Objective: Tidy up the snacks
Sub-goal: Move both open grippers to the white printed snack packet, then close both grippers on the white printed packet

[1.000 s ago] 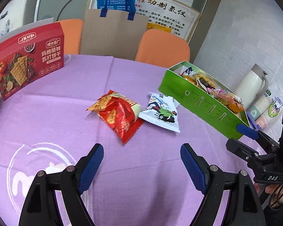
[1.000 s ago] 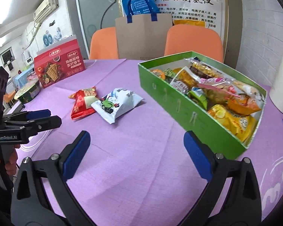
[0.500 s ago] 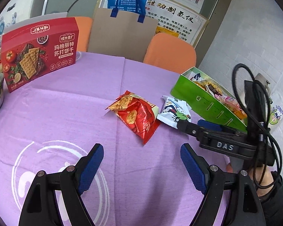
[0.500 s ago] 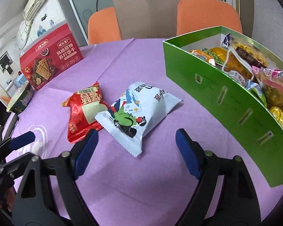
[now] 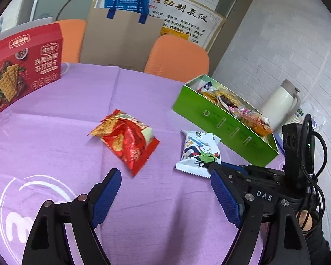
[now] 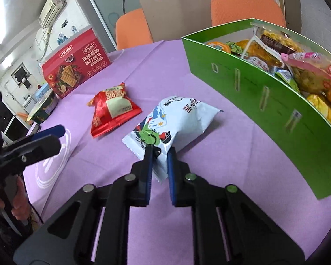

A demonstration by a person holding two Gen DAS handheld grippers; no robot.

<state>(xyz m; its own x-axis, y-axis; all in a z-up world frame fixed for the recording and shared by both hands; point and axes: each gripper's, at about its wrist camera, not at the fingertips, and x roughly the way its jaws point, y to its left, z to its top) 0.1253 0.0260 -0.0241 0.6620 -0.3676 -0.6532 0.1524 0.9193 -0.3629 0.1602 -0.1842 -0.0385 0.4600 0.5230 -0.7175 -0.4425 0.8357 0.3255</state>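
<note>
Right gripper point(image 6: 160, 154) clamped on the near end of a white snack packet point(image 6: 172, 119), left gripper point(image 5: 165, 190) held apart over the cloth.

A purple tablecloth point(image 5: 55, 132) covers the table, with two orange chairs point(image 5: 176, 55) behind it and a red cracker box point(image 5: 22, 70) standing upright at the far left. The green box point(image 6: 264, 101), already full of assorted snack bags, sits at the right, its long wall just beside the white snack packet. That packet lies on the cloth, its near edge pinched between the right gripper's blue pads. A red snack packet point(image 5: 128, 139) lies flat to the left of the white one, close to it but apart, and untouched. The left gripper's jaws stand wide with nothing between them, near the red packet.
</note>
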